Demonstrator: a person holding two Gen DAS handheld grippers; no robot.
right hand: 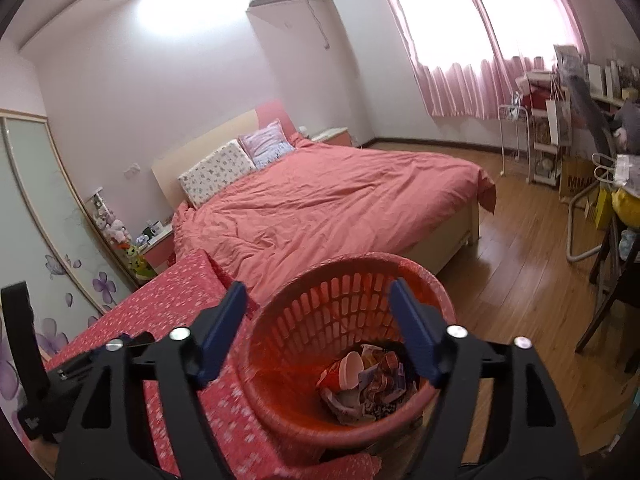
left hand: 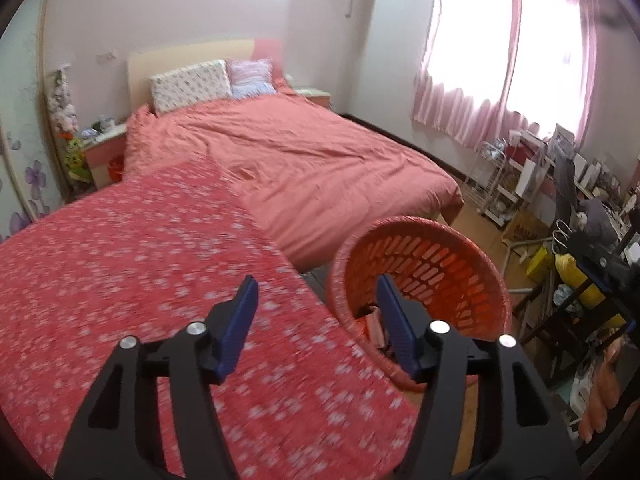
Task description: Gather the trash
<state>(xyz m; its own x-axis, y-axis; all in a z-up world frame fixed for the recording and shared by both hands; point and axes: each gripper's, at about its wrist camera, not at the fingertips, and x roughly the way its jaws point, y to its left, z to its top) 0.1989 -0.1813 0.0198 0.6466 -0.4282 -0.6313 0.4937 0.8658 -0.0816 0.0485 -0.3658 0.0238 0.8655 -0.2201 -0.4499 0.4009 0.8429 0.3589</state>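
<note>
A red slatted plastic basket (right hand: 320, 320) stands beside a table with a red flowered cloth (right hand: 168, 304). Trash (right hand: 364, 380) lies in its bottom: a paper cup and crumpled wrappers. My right gripper (right hand: 316, 292) is open and empty, hovering right above the basket's mouth. My left gripper (left hand: 316, 288) is open and empty above the red flowered cloth (left hand: 120, 264), with the basket (left hand: 436, 264) just to its right. The left gripper's black body (right hand: 24, 364) shows at the left edge of the right wrist view.
A bed with a pink cover (right hand: 332, 200) lies beyond the table. A wooden floor (right hand: 520, 264) runs to the right. Cluttered shelves, bags and a chair (right hand: 600, 184) line the right wall under a curtained window. A wardrobe (right hand: 36, 216) stands at left.
</note>
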